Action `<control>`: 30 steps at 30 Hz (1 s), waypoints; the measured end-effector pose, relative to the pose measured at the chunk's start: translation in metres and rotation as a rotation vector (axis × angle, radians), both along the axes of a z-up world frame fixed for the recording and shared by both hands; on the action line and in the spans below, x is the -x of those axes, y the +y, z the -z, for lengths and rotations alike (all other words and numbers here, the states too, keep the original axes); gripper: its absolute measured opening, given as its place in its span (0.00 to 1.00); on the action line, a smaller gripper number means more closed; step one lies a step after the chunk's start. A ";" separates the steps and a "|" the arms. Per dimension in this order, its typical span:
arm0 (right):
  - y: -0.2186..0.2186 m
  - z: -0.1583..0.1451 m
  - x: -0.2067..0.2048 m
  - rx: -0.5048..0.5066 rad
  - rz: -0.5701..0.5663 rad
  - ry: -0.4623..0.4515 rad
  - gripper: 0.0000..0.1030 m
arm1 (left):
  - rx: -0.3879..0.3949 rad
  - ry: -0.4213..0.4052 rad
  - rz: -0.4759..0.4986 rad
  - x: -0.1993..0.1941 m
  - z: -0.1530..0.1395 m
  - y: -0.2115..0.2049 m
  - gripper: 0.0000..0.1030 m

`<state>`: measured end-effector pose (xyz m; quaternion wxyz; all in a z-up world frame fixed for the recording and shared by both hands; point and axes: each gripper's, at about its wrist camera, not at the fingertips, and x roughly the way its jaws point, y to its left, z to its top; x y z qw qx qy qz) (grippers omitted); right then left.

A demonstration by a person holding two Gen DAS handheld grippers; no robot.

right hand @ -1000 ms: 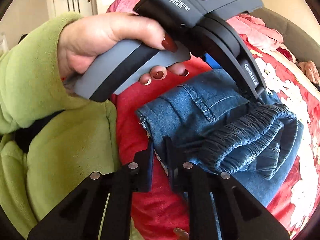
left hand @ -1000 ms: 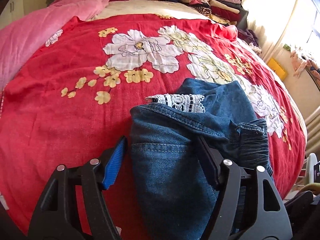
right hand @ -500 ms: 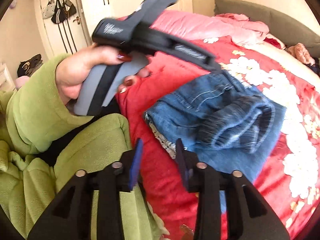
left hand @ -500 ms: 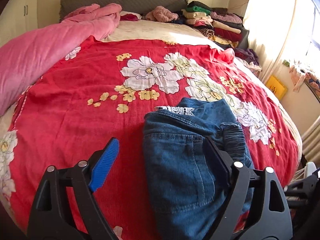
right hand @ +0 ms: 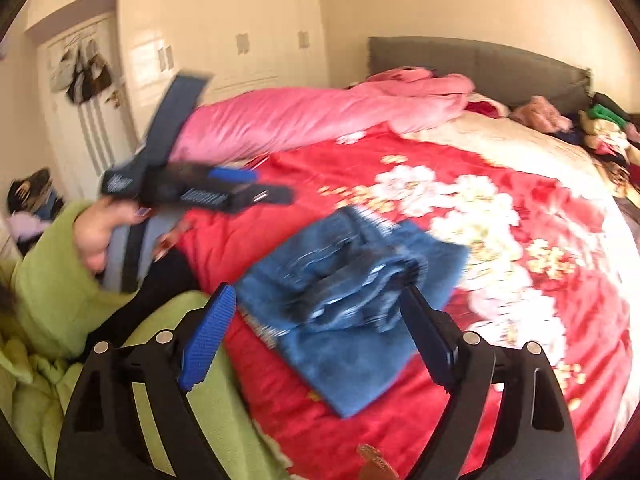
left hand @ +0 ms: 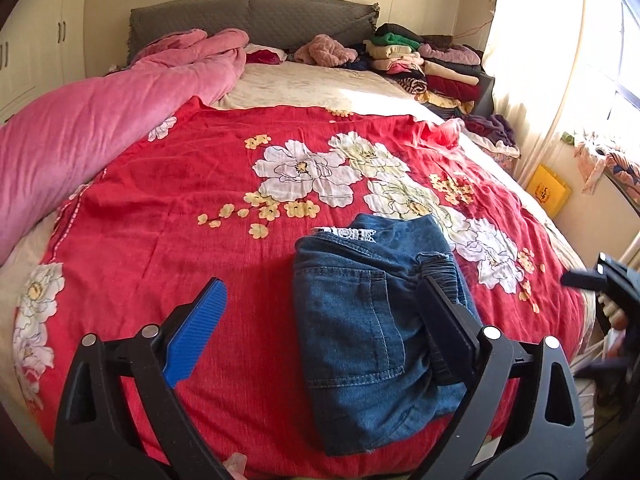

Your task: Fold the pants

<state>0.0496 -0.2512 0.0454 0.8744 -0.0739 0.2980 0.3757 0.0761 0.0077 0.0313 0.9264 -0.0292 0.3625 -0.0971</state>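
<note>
The folded blue denim pants [left hand: 352, 320] lie on the red flowered bedspread [left hand: 180, 208] near the bed's front edge, with white lace trim showing at their far end. My left gripper [left hand: 320, 280] hovers above them. Its jaws are opening wide and its pads press on nothing. In the right wrist view the pants [right hand: 360, 280] are blurred. My right gripper [right hand: 316, 290] hangs over their near edge, jaws opening, nothing gripped between them. A hand in a green sleeve [right hand: 52, 280] holds the left gripper [right hand: 192, 192] at the left.
A pink duvet [left hand: 80, 128] lies bunched along the bed's left side. Stacked folded clothes [left hand: 424, 64] sit by the grey headboard [left hand: 248, 16]. A curtained window [left hand: 540, 60] and a yellow bag [left hand: 548, 194] are at the right, with wardrobe doors [right hand: 240, 40] to the left.
Both grippers have drawn back and upward from the pants. The right jaws went from shut to wide open and the left jaws widened. The pants stay folded on the bedspread.
</note>
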 end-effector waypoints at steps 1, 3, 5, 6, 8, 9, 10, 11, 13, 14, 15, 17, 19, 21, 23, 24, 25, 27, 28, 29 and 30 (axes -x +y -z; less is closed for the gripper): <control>-0.005 -0.005 -0.007 -0.012 0.019 -0.001 0.81 | -0.007 0.002 0.001 0.002 0.000 -0.001 0.86; -0.010 -0.014 -0.014 -0.026 0.041 -0.005 0.81 | -0.024 0.010 0.009 0.005 0.003 -0.003 0.83; -0.010 -0.021 -0.028 -0.029 0.052 -0.013 0.81 | -0.033 0.026 0.026 0.005 0.009 -0.007 0.79; -0.007 -0.025 -0.035 -0.026 0.059 -0.017 0.81 | -0.041 0.039 0.035 0.005 0.014 -0.009 0.77; 0.002 -0.027 -0.051 -0.018 0.053 -0.006 0.81 | -0.053 0.060 0.049 0.004 0.023 -0.015 0.77; 0.008 -0.026 -0.061 -0.010 0.055 0.007 0.81 | -0.063 0.073 0.055 0.003 0.029 -0.017 0.77; 0.014 -0.025 -0.068 -0.002 0.052 0.023 0.81 | -0.074 0.088 0.059 0.003 0.035 -0.020 0.77; 0.021 -0.020 -0.078 0.014 0.049 0.046 0.81 | -0.081 0.103 0.067 0.003 0.041 -0.023 0.77; 0.039 -0.006 -0.100 0.070 0.055 0.083 0.81 | -0.098 0.132 0.085 0.003 0.055 -0.028 0.77; 0.048 0.002 -0.109 0.098 0.056 0.103 0.81 | -0.109 0.147 0.097 0.004 0.061 -0.031 0.77; 0.058 0.013 -0.120 0.130 0.057 0.126 0.81 | -0.118 0.156 0.101 0.004 0.065 -0.033 0.77; 0.074 0.032 -0.134 0.191 0.069 0.161 0.81 | -0.127 0.163 0.108 0.004 0.069 -0.034 0.77; 0.084 0.052 -0.149 0.260 0.106 0.186 0.81 | -0.115 0.161 0.112 0.005 0.069 -0.032 0.77; 0.086 0.070 -0.164 0.297 0.151 0.236 0.81 | -0.102 0.165 0.111 0.006 0.070 -0.030 0.77; 0.082 0.084 -0.177 0.305 0.207 0.275 0.81 | -0.093 0.165 0.114 0.007 0.070 -0.029 0.77; 0.079 0.088 -0.181 0.295 0.224 0.281 0.81 | -0.088 0.162 0.117 0.008 0.070 -0.028 0.77; 0.076 0.089 -0.183 0.282 0.234 0.283 0.81 | -0.084 0.161 0.119 0.008 0.069 -0.028 0.77; 0.071 0.084 -0.180 0.238 0.250 0.277 0.81 | -0.076 0.159 0.119 0.008 0.069 -0.027 0.77; 0.068 0.079 -0.176 0.215 0.254 0.267 0.81 | -0.072 0.158 0.121 0.009 0.069 -0.027 0.77; 0.064 0.074 -0.171 0.188 0.259 0.256 0.81 | -0.069 0.157 0.122 0.009 0.069 -0.026 0.77; 0.057 0.066 -0.164 0.148 0.275 0.236 0.81 | -0.065 0.155 0.122 0.009 0.069 -0.025 0.77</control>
